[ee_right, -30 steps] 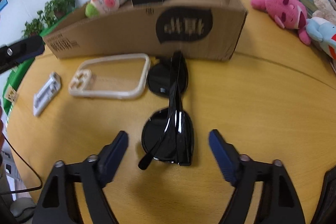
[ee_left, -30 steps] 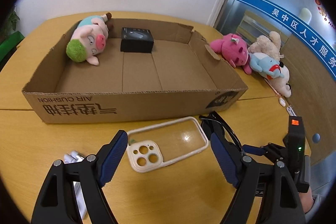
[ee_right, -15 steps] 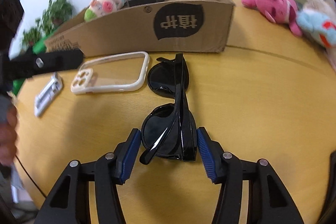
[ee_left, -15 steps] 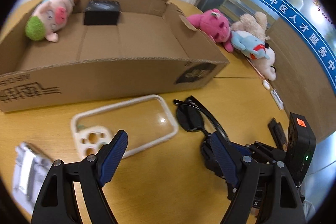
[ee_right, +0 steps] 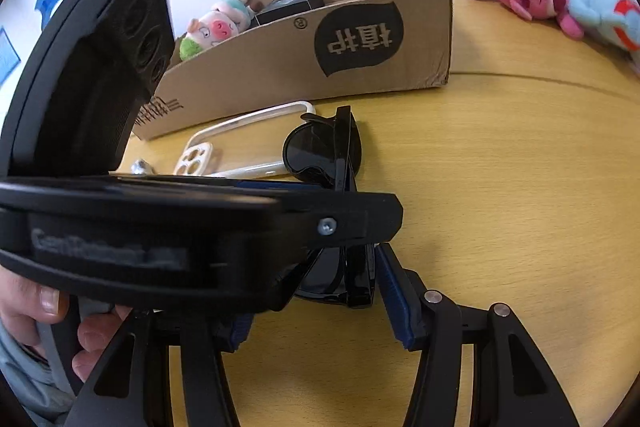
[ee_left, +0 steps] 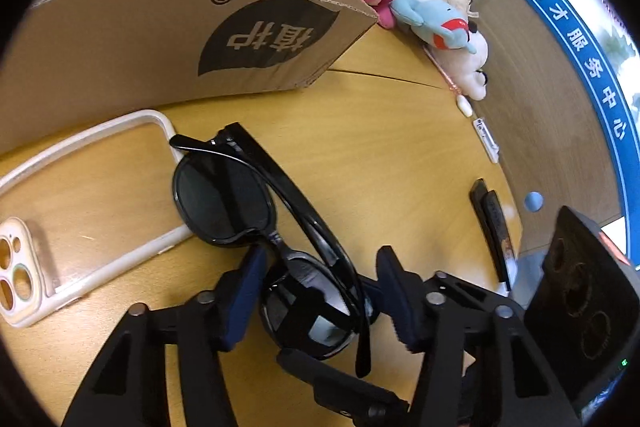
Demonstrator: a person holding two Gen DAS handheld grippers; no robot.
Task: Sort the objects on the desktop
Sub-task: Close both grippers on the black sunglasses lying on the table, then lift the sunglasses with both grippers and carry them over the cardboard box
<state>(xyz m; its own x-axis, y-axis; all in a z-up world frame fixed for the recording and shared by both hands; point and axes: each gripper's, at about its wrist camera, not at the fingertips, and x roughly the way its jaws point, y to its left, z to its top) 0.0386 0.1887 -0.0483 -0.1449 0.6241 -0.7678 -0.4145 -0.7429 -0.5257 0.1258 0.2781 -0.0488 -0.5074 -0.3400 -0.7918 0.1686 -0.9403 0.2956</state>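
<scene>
Sunglasses being grasped for sorting into the cardboard box.

The folded sunglasses (ee_left: 256,223) lie on the bench (ee_left: 400,155) beside the phone case (ee_left: 80,187); the right gripper (ee_right: 316,291) is clenched on one lens, the left gripper's (ee_left: 316,291) state cannot be told. A lift over the cardboard box (ee_right: 360,55) wall is needed next; a plush pig (ee_right: 212,27) and black box (ee_right: 292,5) are held inside.

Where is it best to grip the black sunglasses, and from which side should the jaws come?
Probably pinch the sunglasses at the near lens, across the folded thickness: one jaw on the lens front, one behind the folded temples. Come from the near end, since the far lens lies against the phone case.
</scene>
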